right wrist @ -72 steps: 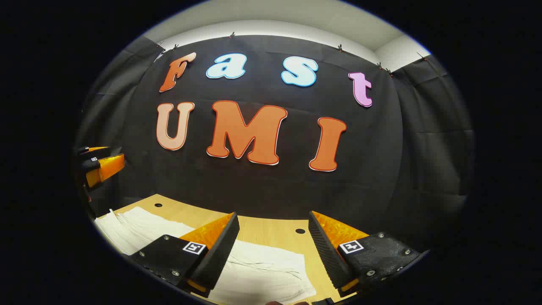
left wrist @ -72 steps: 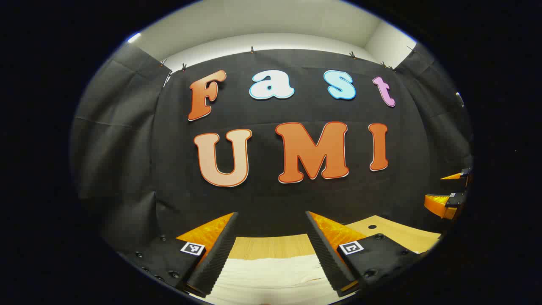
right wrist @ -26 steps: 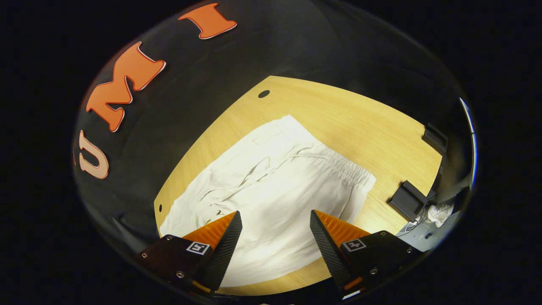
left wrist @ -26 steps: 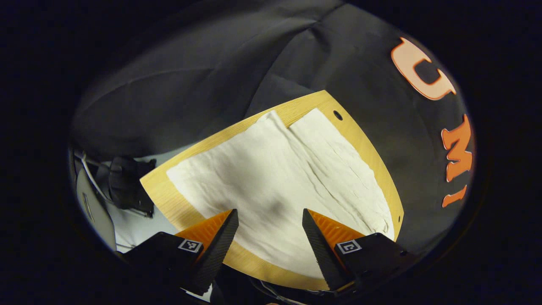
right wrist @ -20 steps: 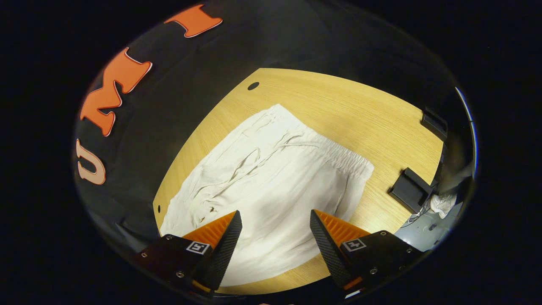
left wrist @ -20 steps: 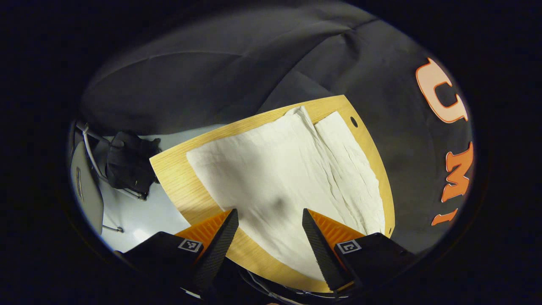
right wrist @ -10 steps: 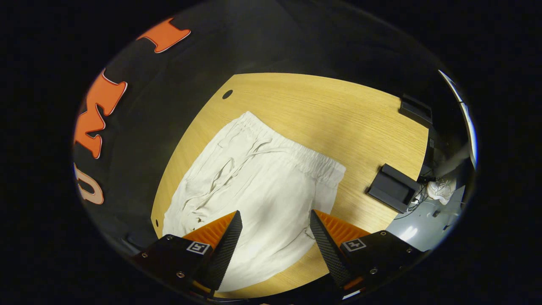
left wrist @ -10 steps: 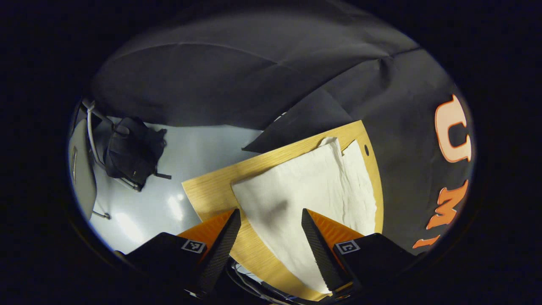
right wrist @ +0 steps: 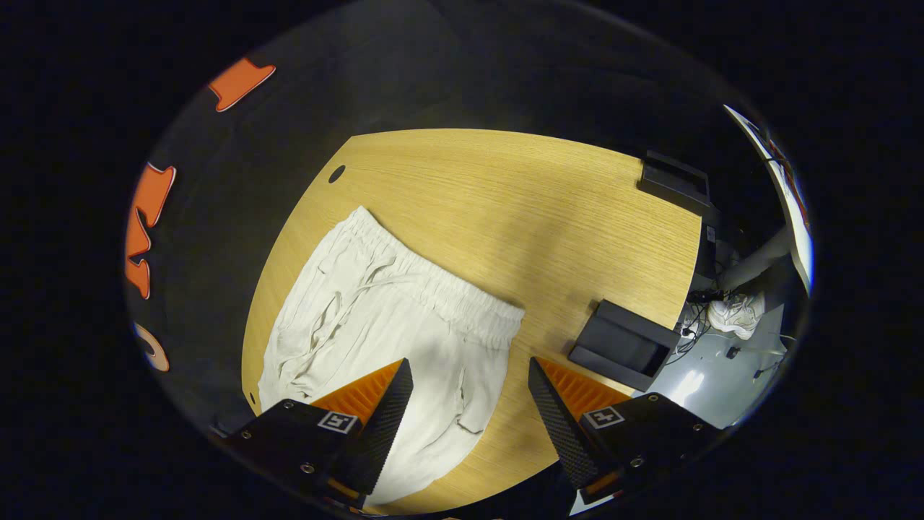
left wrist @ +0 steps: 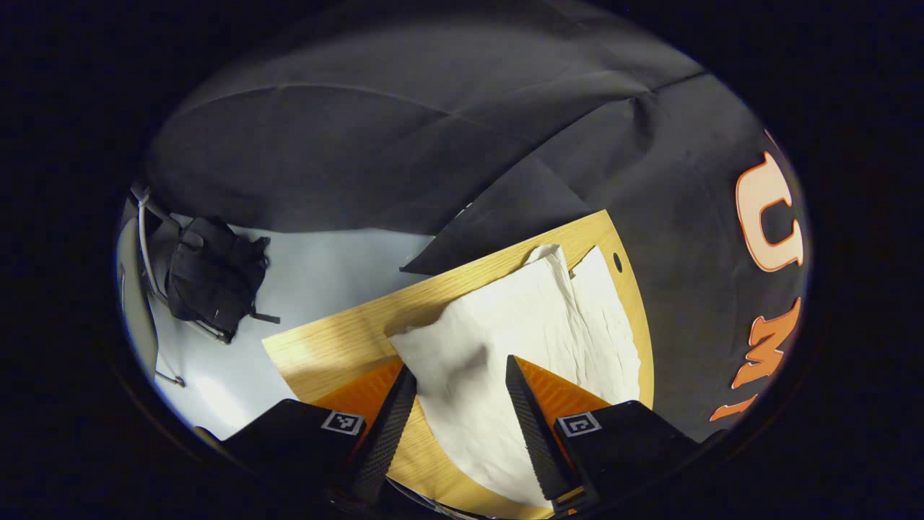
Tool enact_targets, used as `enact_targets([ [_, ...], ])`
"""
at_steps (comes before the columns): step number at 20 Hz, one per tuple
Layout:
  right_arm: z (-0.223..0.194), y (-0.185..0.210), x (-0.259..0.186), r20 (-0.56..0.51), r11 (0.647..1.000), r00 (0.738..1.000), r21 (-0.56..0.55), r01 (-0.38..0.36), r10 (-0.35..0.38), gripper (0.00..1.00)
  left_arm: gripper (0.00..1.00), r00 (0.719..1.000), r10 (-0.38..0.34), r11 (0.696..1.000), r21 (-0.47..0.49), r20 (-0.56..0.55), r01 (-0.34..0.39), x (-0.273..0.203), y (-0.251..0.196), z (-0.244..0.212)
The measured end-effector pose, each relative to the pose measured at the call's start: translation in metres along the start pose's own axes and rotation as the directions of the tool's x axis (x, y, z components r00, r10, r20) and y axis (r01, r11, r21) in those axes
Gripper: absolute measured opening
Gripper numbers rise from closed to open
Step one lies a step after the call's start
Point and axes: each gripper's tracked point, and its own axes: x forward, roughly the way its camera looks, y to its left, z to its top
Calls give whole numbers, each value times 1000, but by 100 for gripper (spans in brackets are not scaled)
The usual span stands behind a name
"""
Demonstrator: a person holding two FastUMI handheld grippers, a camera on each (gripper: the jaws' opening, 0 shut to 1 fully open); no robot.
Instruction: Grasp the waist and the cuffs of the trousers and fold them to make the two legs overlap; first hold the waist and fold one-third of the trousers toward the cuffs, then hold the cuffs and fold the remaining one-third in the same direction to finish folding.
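Trousers (left wrist: 534, 325) made of white cloth lie flat on the table (left wrist: 339, 347), which is light wood. In the left gripper view their leg ends point to the far edge of the table, and the two legs lie side by side with a line between them. The near cuff corner looks a little lifted and wrinkled. In the right gripper view the trousers (right wrist: 375, 318) show their waist (right wrist: 440, 282), a stretchy band with a drawstring. The waist faces the bare middle of the table (right wrist: 548, 209). The trousers run long along the back edge of the table, next to the black cloth wall (left wrist: 404, 130).

Past the table in the left gripper view is a pale floor (left wrist: 317, 260) with a black bag (left wrist: 213, 274) by a chair. In the right gripper view a flat black box (right wrist: 624, 345) sits on the table near the waist, and a white shoe (right wrist: 736, 314) is on the floor beyond it.

The left gripper (left wrist: 453, 393) has its fingers spread apart over the cuff end of the trousers. I cannot tell if they touch the cloth. The right gripper (right wrist: 469, 393) is spread wide too, over the waist end, and it holds nothing.
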Motion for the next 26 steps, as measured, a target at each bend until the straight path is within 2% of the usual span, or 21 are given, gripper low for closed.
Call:
enact_targets([
  [1, 5, -2, 7, 4, 1000, 1000, 8, 6, -6, 97, 81, 1000, 16, 1000, 6, 0, -16, 5, 2, -1],
  [3, 9, -5, 21, -6, 999, 999, 18, 36, -36, 97, 63, 1000, 21, 1000, 1, 7, -21, 9, -4, 2],
  [4, 10, -4, 23, -10, 999, 999, 19, 42, -42, 97, 65, 1000, 21, 1000, 10, 14, -22, 13, -9, 5],
  [5, 14, -1, 27, 5, 999, 999, 18, 45, -45, 96, 58, 997, 72, 997, 34, 18, -72, 18, 0, 3],
  [6, 13, 2, 29, -5, 999, 999, 8, 53, -53, 93, 42, 995, 95, 994, 51, 35, -96, 18, 5, 5],
  [7, 14, -1, 31, 9, 996, 996, -15, 90, -90, 92, 26, 993, 106, 992, 66, 49, -109, 24, 1, 5],
  [8, 13, -7, 33, 14, 989, 990, -44, 144, -143, 84, 10, 992, 115, 990, 82, 55, -119, 24, -2, 3],
  [9, 13, -12, 35, 31, 978, 981, -86, 192, -190, 77, 10, 994, 103, 988, 110, 47, -108, 29, -7, 0],
  [10, 16, -9, 34, 38, 973, 980, -112, 200, -197, 48, 10, 995, 94, 987, 128, 45, -99, 26, -11, -1],
  [12, 15, -2, 40, 35, 976, 984, -124, 179, -176, 19, 8, 996, 85, 986, 144, 35, -89, 26, -15, -1],
  [14, 15, -2, 37, 5, 990, 992, -61, 130, -130, 10, 7, 996, 81, 988, 126, 22, -83, 24, -16, -4],
  [16, 17, 0, 34, -27, 996, 997, 51, 75, -74, 6, 6, 998, 51, 993, 104, 34, -54, 18, -23, 2],
  [18, 18, 1, 32, -56, 988, 997, 148, 51, -44, 6, 7, 997, 19, 997, 76, 80, -25, 6, -34, 13],
  [21, 24, 14, 18, -38, 992, 999, 121, -20, 25, 6, 5, 993, -9, 997, 71, 118, 1, -12, -52, 24],
  [26, 51, 52, 2, -35, 984, 988, 94, -149, 152, 4, 4, 987, -49, 989, 144, 156, 27, -22, -85, 32],
])
